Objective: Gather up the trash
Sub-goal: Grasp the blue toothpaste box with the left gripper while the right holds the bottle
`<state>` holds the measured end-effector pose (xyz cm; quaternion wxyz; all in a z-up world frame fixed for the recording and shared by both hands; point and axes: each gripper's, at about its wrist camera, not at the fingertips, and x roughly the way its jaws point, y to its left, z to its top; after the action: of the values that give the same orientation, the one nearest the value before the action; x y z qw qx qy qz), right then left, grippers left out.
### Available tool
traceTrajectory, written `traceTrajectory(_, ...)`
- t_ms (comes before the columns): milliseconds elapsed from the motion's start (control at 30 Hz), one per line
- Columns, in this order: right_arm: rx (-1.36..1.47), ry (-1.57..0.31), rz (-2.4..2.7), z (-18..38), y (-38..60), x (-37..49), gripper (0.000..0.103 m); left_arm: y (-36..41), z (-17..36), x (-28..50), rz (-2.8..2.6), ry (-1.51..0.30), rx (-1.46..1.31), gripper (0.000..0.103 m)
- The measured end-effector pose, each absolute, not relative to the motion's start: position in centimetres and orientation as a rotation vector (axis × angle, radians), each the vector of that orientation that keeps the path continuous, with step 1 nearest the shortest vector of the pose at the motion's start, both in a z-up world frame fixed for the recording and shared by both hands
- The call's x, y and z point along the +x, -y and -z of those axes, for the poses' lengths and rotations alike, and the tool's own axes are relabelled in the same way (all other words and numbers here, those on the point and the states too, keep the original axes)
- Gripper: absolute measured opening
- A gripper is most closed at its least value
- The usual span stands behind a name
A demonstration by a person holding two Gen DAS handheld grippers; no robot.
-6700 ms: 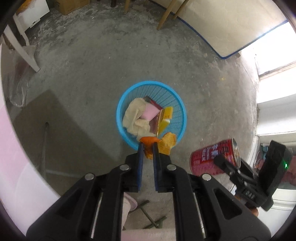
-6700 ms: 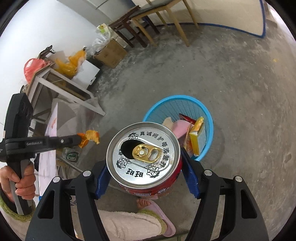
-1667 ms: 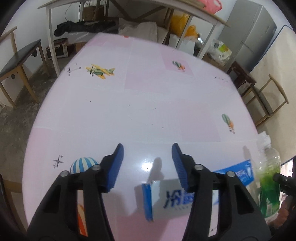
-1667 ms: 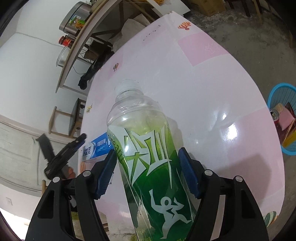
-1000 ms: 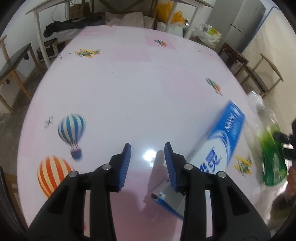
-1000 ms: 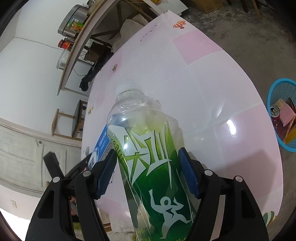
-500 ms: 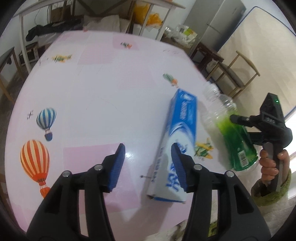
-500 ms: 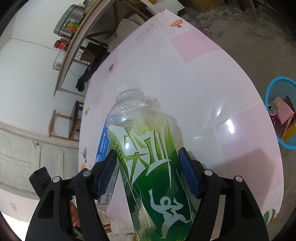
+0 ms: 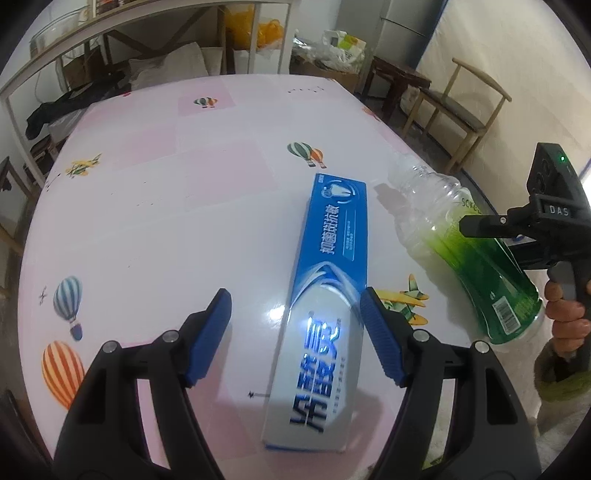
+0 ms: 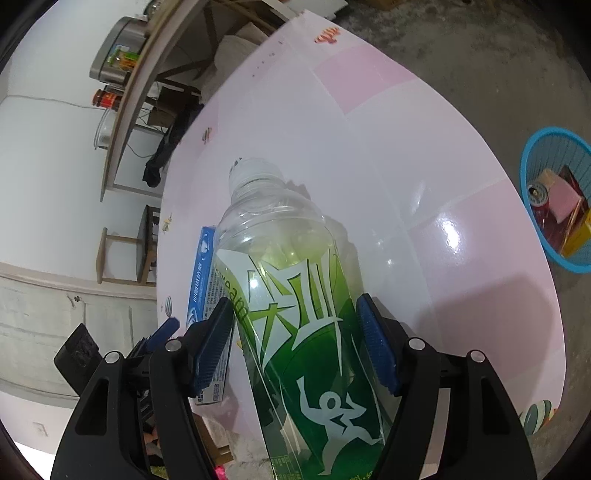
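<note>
Toothpaste box (image 9: 325,314) lies between opening left tongs (image 9: 295,338) (untouched).

A home's rough utility room: pink balloon-print table (image 9: 155,192), wooden chair (image 9: 469,107) upper right, concrete floor (image 10: 480,66), cluttered shelving (image 9: 110,29).

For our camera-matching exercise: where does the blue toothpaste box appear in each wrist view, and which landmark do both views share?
Left wrist view: the toothpaste box lies flat at centre on the pink table, its near part between the opening jaws of the left tool, no pad pressing on it.
Right wrist view: the box shows at left, partly hidden behind the bottle.
Shared landmark: the green bottle, beside the box.
</note>
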<state>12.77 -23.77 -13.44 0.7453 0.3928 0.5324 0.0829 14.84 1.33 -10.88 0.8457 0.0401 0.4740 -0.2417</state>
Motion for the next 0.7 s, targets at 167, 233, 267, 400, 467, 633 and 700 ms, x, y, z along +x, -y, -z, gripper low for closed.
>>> traceTrajectory(167,0.817,-1.164,-0.204,12.4,23.5,13.1,0.075,-0.3,11.4,16.1,0.527,-1.019,0.109,0.068)
traceTrajectory(233,0.773,-1.175,-0.206,12.1,23.2,13.3,0.075,0.1,11.4,16.3,0.532,-1.022,0.111,0.068)
traceTrajectory(267,0.753,-1.186,-0.207,12.0,23.0,13.5,0.075,0.3,11.4,16.5,0.533,-1.023,0.113,0.068)
traceTrajectory(400,0.682,-1.219,-0.250,12.1,21.8,14.4,0.076,0.9,11.5,16.7,0.552,-1.034,0.114,0.068)
traceTrajectory(467,0.653,-1.235,-0.270,12.2,21.2,14.9,0.076,1.5,11.6,17.1,0.565,-1.044,0.115,0.068)
traceTrajectory(633,0.604,-1.249,-0.300,12.4,20.2,15.5,0.075,2.5,11.7,17.2,0.591,-1.046,0.134,0.068)
traceTrajectory(700,0.606,-1.251,-0.313,12.6,20.1,15.5,0.071,2.9,11.8,17.3,0.588,-1.051,0.147,0.064)
